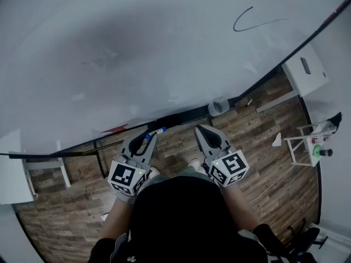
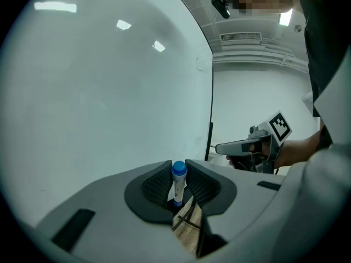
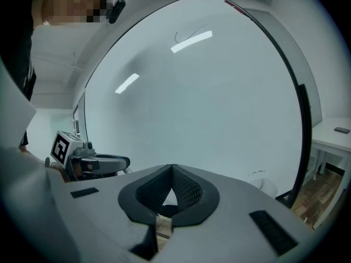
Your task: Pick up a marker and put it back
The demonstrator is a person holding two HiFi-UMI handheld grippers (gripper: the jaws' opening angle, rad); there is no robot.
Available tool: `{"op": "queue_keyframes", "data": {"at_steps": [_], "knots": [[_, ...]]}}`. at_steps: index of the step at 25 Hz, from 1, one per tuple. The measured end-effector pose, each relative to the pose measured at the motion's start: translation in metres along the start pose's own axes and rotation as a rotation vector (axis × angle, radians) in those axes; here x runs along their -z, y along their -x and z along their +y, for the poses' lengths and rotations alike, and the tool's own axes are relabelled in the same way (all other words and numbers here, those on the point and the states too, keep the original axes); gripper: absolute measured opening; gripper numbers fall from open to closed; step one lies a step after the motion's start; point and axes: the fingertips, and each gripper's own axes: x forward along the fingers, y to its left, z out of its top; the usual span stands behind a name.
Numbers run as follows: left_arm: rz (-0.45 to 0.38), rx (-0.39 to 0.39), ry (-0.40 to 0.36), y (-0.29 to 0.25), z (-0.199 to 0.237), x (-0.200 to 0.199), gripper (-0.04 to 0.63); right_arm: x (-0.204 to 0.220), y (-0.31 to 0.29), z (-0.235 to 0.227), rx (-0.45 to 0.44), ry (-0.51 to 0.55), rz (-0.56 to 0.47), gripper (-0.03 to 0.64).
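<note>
Only the left gripper view showed the grip plainly. The left gripper (image 2: 178,170) had its jaws part-way closed on the one marker (image 2: 178,183), pads pressed to both sides of the barrel. The blue cap stood up above the jaws, towards the whiteboard (image 2: 104,81). The gripper's own body hid the marker's lower end. In the head view the marker lay just below the whiteboard's bottom edge, its white barrel jutting sideways past the jaw tips.

The right gripper view gave what the head view could not. The right gripper (image 3: 172,169) had its jaws brought together at the tips, with nothing between them, and faced the whiteboard. Each gripper view also caught the other gripper off to one side, held in a hand.

One black curved line (image 1: 255,19) was drawn high on the whiteboard, visible in the head and right gripper views but not in the left one. One pale rounded thing (image 1: 218,107), which I could not identify, sat at the whiteboard's lower edge. A small red item (image 1: 115,129) lay along that same edge. One white desk (image 1: 306,70) stood beyond the whiteboard's right end, and a small white rack (image 1: 310,142) stood on the wooden floor (image 1: 263,147) below the whiteboard. The person's dark torso filled the bottom of the head view and covered the floor there.

Counted: two grippers, one marker, one drawn line.
</note>
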Motion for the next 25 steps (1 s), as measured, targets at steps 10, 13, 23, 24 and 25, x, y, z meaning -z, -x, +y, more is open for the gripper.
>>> {"op": "queue_keyframes", "data": {"at_steps": [10, 13, 23, 24, 25], "knots": [[-0.039, 0.126, -0.022, -0.064, -0.041, -0.025, 0.086, -0.002, 0.053, -0.063, 0.155, -0.037, -0.038, 0.028], [-0.058, 0.168, -0.036, -0.088, -0.056, -0.036, 0.086, -0.002, 0.072, -0.083, 0.201, -0.043, -0.044, 0.028], [-0.095, 0.272, -0.058, -0.18, -0.102, -0.059, 0.086, 0.0, 0.134, -0.155, 0.35, -0.073, -0.056, 0.028], [-0.091, 0.28, -0.06, -0.188, -0.108, -0.058, 0.086, 0.001, 0.14, -0.162, 0.361, -0.077, -0.056, 0.028], [-0.087, 0.288, -0.061, -0.196, -0.113, -0.057, 0.086, 0.002, 0.146, -0.167, 0.371, -0.08, -0.056, 0.028]]}}
